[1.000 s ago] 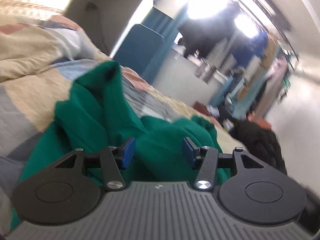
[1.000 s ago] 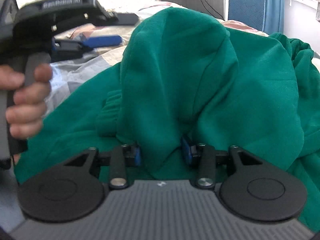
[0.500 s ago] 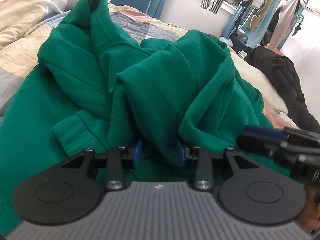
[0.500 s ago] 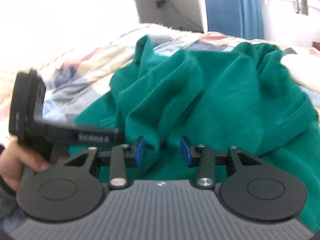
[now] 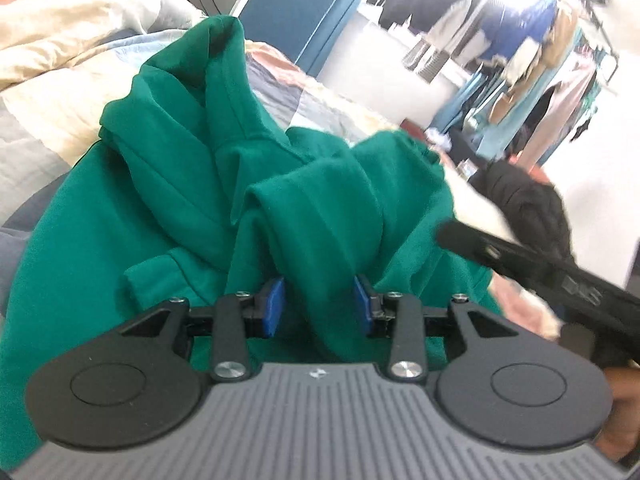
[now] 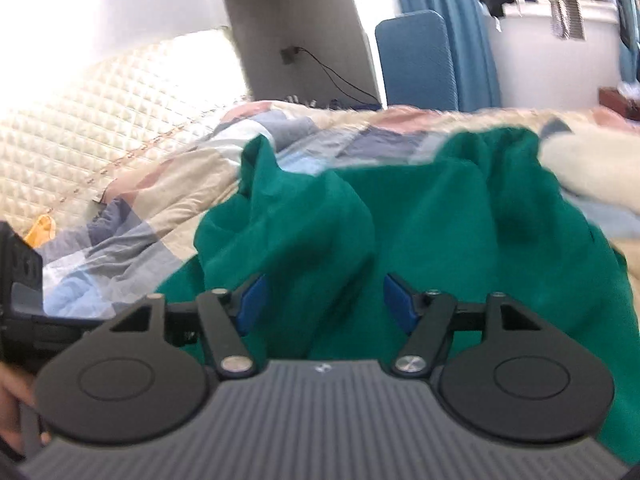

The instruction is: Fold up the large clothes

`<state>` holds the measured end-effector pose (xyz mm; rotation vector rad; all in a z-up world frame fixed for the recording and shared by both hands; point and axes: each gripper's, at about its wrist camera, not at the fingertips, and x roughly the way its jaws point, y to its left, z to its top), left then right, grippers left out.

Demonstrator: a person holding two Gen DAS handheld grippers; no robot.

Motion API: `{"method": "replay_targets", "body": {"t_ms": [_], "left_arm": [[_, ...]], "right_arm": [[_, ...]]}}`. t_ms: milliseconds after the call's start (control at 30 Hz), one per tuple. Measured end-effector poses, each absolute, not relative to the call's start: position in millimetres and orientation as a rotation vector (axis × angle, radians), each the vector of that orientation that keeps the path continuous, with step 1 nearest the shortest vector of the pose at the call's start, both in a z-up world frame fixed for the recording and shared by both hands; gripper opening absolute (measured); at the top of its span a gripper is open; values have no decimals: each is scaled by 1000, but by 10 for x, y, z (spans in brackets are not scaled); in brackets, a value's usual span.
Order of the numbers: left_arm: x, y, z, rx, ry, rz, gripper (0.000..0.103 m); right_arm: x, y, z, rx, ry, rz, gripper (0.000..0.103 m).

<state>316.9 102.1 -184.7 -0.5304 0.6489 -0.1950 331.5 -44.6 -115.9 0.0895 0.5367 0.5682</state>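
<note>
A large green hoodie (image 5: 168, 216) lies crumpled on the bed, its hood standing up at the far side. My left gripper (image 5: 319, 306) is shut on a thick fold of it, and the cloth bulges out between the blue pads (image 5: 276, 306). In the right wrist view the same green hoodie (image 6: 460, 220) fills the middle. My right gripper (image 6: 325, 304) hangs just above it with its jaws opening; the cloth lies between the pads without touching them. The right gripper's black body (image 5: 540, 268) crosses the right side of the left wrist view.
A patchwork quilt (image 6: 168, 184) covers the bed, with a cream quilted headboard (image 6: 100, 112) to the left. A blue chair (image 6: 416, 60) stands behind the bed. A clothes rack (image 5: 532, 60) and a black jacket (image 5: 524, 196) are at the far right. A cream blanket (image 6: 592, 172) lies beside the hoodie.
My right gripper's jaws have spread and let go of the green fold, and that hand has risen. My left gripper closed on a fold and still holds it.
</note>
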Motion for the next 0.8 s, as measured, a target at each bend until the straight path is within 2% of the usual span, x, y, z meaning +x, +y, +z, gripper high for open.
{"method": "replay_targets", "body": {"t_ms": [133,267,333,367,400,467,633,800], "left_arm": [[3131,1116,-1803,-584,585,-195,43],[3085,1197,-1779,-599,512,-174,44],[3102,1247,-1773,-616,494,-170,46],[3104,1275,-1773,-627,487,-165,46],[3098,1304,-1769,-642,479,-160,46],[3073,1371,-1753,-671,460,-141,46],[2969,1433,-1674,-687,405,-132,46],[2928,1292,-1622,-632,387,-163,46]], "right_arm": [[3561,-124,-1021,42,522,560,67],[3860,103,-1091,36,612,544,67],[3914,136,-1152,28,646,554,48],[3900,150,-1169,1,656,575,28],[3862,162,-1161,-42,657,586,18],[3714,110,-1084,-61,627,593,14],[3287,-172,-909,-76,607,607,12],[3015,-378,-1363,-112,728,545,12]]}}
